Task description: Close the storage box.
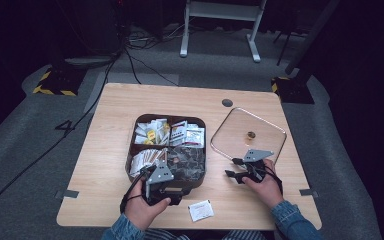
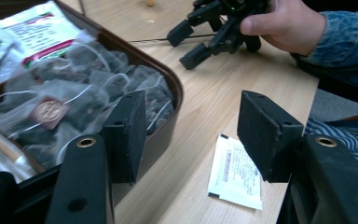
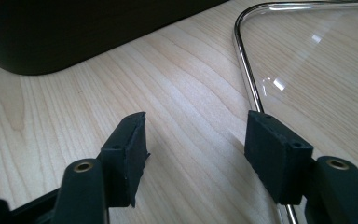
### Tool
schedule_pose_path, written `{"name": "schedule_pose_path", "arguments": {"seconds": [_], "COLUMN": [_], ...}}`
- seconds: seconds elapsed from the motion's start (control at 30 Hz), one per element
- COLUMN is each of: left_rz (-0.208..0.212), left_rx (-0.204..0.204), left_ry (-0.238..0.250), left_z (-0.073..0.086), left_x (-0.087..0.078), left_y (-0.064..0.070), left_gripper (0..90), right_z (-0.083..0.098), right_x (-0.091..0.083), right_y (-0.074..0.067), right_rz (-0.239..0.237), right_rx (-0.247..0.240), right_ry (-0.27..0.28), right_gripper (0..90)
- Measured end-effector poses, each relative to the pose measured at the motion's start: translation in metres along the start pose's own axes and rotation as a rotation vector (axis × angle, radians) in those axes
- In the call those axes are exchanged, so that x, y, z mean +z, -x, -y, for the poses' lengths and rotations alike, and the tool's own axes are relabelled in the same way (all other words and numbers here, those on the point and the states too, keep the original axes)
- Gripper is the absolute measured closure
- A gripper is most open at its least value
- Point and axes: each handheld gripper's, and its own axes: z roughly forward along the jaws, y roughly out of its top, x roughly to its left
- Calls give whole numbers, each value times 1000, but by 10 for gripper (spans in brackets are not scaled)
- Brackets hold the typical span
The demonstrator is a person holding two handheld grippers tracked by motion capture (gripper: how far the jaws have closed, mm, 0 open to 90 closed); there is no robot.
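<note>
A brown compartment box [image 1: 130, 150] holds dark tea bags [image 2: 74, 88] and white sachets. My left gripper [image 1: 179, 191] hovers at its near right corner, jaws open [image 2: 191, 135]: one jaw is over the tea bags, the other over the table, with nothing held. A white sachet [image 1: 200, 210] lies flat on the wood near the front edge, below that gripper [image 2: 235, 170]. A glass lid [image 1: 240, 130] with a metal rim lies right of the box. My right gripper [image 1: 234, 168] stands open at its near left edge [image 3: 196, 149], one jaw above the rim [image 3: 247, 70], with nothing between the jaws.
The box's dark wall [image 3: 74, 37] is to the left of the right gripper. A small knob [image 1: 251, 134] sits in the lid's middle. A round grommet [image 1: 227, 102] is set in the table near its far edge. Cables and a stand's legs lie on the floor beyond.
</note>
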Motion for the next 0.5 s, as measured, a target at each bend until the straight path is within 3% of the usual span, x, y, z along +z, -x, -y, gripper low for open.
{"name": "schedule_pose_path", "arguments": {"seconds": [0.27,0.5], "left_rz": [-80,-175], "left_rx": [-30,-75], "left_ry": [45,83], "left_z": [1,6], "left_x": [-18,-37], "left_y": [-8,-20], "left_gripper": [395,366], "right_z": [-3,-5], "right_x": [4,6], "right_y": [1,1], "right_rz": [-9,-13], "right_rx": [-9,-11], "right_ry": [-2,-4], "right_gripper": [377,368]}}
